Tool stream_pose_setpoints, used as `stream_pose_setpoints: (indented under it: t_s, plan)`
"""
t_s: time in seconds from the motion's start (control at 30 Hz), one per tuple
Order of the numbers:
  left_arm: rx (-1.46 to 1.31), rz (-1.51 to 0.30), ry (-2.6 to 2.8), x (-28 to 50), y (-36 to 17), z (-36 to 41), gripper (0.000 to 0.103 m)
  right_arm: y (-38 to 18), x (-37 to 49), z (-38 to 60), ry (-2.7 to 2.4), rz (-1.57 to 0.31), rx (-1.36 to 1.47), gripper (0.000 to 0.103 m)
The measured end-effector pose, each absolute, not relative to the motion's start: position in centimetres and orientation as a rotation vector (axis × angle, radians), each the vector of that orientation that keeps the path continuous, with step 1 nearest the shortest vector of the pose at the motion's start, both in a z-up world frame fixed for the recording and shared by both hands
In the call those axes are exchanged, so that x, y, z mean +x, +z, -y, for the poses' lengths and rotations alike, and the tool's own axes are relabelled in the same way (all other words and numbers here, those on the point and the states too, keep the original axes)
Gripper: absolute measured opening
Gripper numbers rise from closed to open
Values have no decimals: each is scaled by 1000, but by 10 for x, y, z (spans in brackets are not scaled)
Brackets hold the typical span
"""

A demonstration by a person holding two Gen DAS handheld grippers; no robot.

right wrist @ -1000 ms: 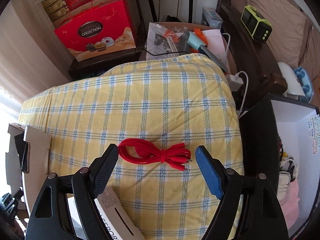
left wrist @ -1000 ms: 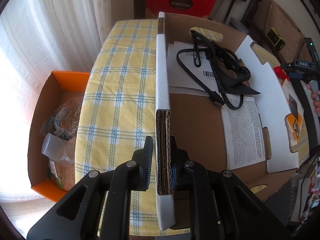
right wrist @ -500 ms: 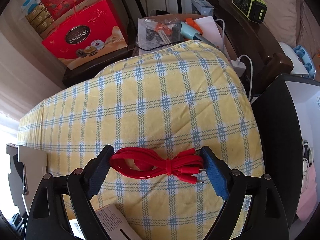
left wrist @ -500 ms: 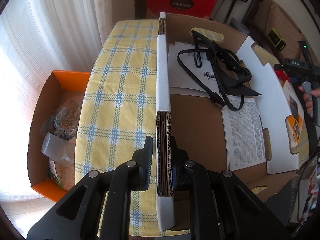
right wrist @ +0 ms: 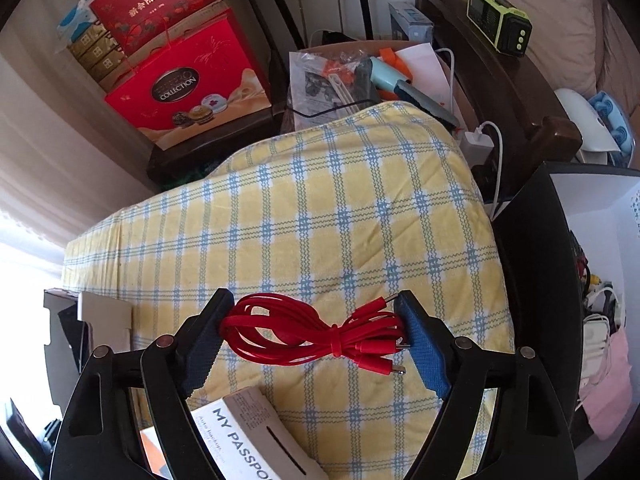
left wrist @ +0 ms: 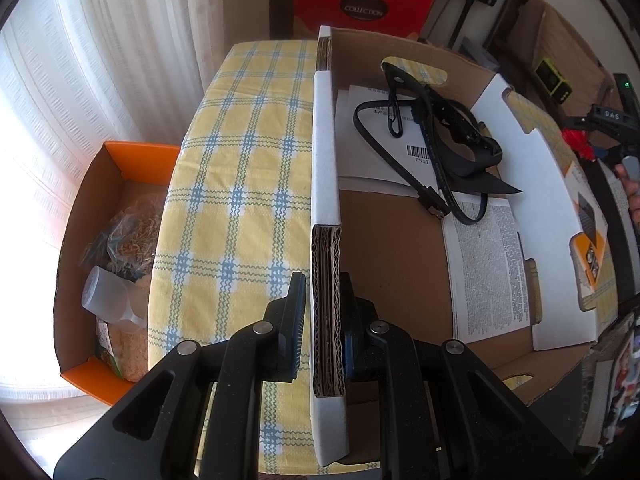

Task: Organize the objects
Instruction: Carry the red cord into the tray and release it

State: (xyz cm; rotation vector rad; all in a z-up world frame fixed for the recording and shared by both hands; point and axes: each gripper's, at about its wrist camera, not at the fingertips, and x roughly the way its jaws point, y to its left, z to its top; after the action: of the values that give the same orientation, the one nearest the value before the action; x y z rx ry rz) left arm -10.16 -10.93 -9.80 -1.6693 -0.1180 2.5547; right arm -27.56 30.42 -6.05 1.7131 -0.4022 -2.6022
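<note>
Bare checked tablecloth ahead – open passage; cardboard box wall blocks the left side.

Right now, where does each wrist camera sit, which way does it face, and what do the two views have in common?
Left wrist: rides the left gripper, looking steeply down along its fingers at the cardboard box wall they clamp; a hand shows at the right edge.
Right wrist: rides the right gripper, angled down at the red cable bundle between its closing jaws, both pads touching it.
Shared: the yellow checked cloth, the red gift box, the cardboard box, and the red cable, seen far right from the left wrist.
</note>
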Motion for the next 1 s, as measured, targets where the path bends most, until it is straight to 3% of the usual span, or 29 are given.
stream_pose_setpoints:
  t_s: [0.57, 1.0]
  plan:
    - [-1668, 141, 2553, -104, -98, 111, 15, 19, -255, -146, -2426, 91, 1470, 84]
    - [-1658, 149, 2547, -103, -98, 110, 15, -12, -252, -28, -2285, -70, 1469, 84]
